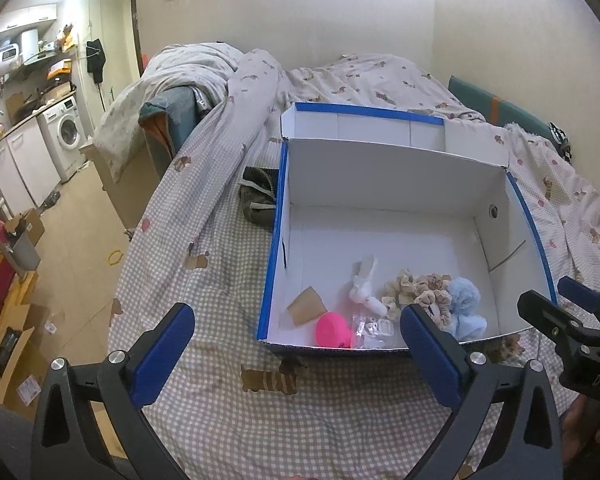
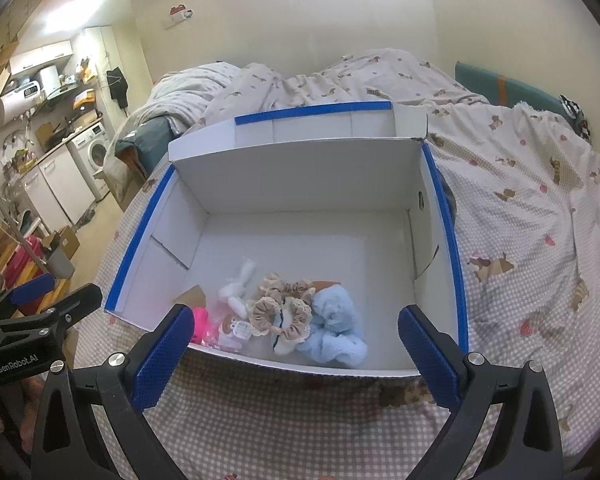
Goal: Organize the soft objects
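Kitchen corner far left: washing machine (image 1: 69, 133), white cabinets, tiled floor with cardboard boxes. Bed (image 1: 228, 408) in checked sheet, crumpled duvet (image 1: 340, 76) behind. Left gripper (image 1: 296, 350) jaws wide, empty. Open white box (image 2: 444, 216), blue-edged, on bed: pink toy (image 2: 200, 322), white plush (image 2: 236, 288), beige scrunchies (image 2: 280, 308), blue plush (image 2: 336, 332) along near wall. Right gripper (image 2: 294, 350) jaws wide, empty.

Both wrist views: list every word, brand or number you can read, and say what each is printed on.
"GenRobot.AI": white lettering on the left gripper body, in the right wrist view.
"DAS": partial lettering on the right gripper body, cut off by the frame edge, in the left wrist view.
Labels on the kitchen appliances: too small to read.
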{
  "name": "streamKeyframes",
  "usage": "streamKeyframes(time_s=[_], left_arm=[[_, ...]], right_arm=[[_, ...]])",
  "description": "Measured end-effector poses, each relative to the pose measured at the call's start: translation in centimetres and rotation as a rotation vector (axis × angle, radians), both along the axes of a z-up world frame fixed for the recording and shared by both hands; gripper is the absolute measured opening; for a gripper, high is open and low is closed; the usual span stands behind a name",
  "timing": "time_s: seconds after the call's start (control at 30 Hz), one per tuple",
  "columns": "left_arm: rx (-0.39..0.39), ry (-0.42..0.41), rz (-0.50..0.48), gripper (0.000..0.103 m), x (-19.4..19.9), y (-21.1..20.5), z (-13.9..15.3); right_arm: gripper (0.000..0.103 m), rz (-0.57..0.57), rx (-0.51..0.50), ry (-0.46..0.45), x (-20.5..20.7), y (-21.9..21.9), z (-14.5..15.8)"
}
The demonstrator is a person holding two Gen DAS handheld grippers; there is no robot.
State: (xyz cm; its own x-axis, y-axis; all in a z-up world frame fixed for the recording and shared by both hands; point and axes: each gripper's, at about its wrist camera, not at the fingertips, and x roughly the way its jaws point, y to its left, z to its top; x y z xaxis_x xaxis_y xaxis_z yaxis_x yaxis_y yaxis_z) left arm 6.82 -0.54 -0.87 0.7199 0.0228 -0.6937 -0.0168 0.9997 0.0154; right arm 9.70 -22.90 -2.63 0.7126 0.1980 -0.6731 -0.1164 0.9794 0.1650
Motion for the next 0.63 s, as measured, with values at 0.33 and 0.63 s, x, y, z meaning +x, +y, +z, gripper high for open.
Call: streamKeyframes(time_s=[0.33,0.63], left_arm=[[-0.003,0.006,0.003,0.102,-0.04,0.1,0.02],[0.016,0.009,-0.006,0.102,-0.09,-0.19,-0.18]], right_arm=[[0.103,0.005,-0.009,-0.003,-0.07,0.06,-0.09],[0.103,0.001,-0.01,-0.004,-0.14,0.12,-0.04]])
